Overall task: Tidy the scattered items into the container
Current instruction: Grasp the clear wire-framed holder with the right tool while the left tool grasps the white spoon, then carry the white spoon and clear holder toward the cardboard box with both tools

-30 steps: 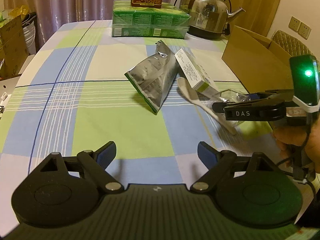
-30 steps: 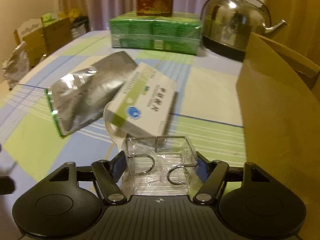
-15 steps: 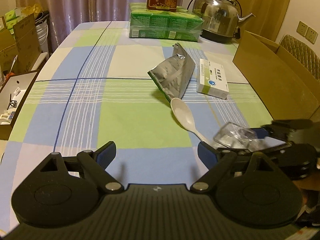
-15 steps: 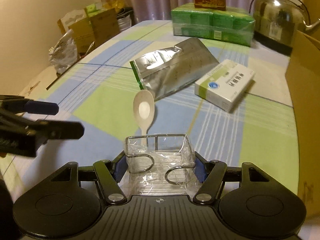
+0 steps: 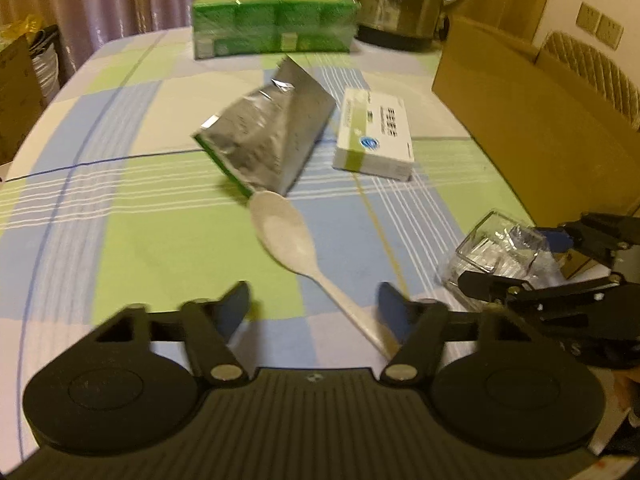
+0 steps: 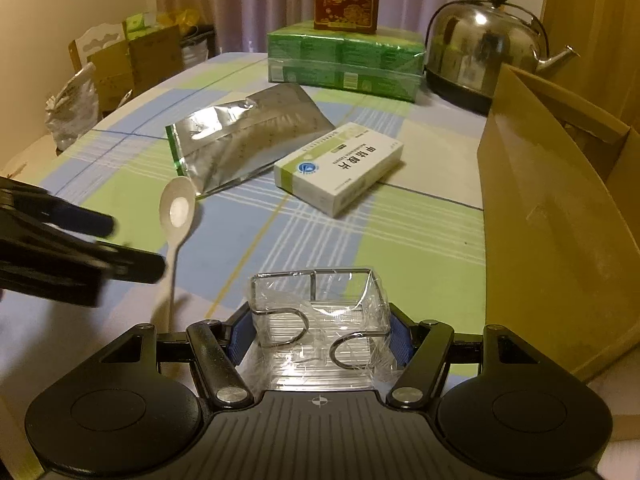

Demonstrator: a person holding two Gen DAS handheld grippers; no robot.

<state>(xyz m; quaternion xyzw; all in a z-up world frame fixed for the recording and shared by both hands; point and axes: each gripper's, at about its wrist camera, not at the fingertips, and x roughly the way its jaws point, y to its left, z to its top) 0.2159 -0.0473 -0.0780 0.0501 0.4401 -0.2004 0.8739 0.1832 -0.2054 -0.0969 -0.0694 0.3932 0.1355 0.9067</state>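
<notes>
Clear plastic box (image 6: 320, 332) sits clamped between your right gripper (image 6: 320, 330) jaws, low over the worktop (image 6: 420, 256) beside the cardboard container (image 6: 552, 216), ready to lift in. Your left gripper (image 5: 314, 308) has its jaws wide, straddling the spoon (image 5: 288, 232) handle.

My right gripper (image 6: 320, 330) is clamped on the clear packet (image 6: 320, 320) — crinkled plastic over two wire hooks, level between my pads. The white spoon (image 6: 176, 220) lies just ahead and left of it, bowl up and pointing away, handle running back toward my left gripper (image 5: 314, 306). Beyond the bowl lies the silver pouch (image 6: 244, 136), flat and creased, green-edged. Beside it, straight ahead, sits the white-and-green pill box (image 6: 340, 166), flat and skewed. To my right stands the cardboard box (image 6: 552, 208) — open-topped, flaps up.
</notes>
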